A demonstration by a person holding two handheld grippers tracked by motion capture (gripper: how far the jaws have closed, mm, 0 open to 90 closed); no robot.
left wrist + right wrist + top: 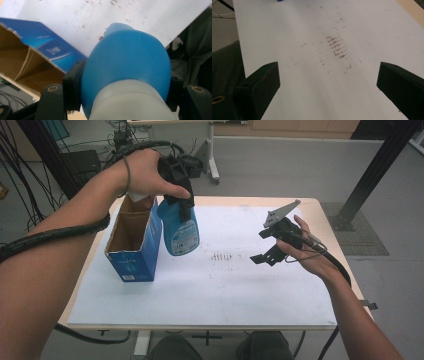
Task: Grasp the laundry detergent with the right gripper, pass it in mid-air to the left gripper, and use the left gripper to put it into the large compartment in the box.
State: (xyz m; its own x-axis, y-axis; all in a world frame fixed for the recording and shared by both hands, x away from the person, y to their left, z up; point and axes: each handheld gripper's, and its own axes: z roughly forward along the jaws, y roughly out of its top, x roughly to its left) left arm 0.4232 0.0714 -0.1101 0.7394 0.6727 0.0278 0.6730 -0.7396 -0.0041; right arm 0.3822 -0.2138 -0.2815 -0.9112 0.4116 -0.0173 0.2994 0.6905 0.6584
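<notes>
The left gripper [176,187] has its fingers [72,87] mostly buried behind the blue bottle [127,65], whose label print is too small to read from the high view, and the open box [27,62] runs off the frame's left edge.

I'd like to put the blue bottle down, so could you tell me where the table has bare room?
Bare: the white sheet right of the blue box, out to the right gripper. Crowded: the bottle hangs close beside the box.
</notes>
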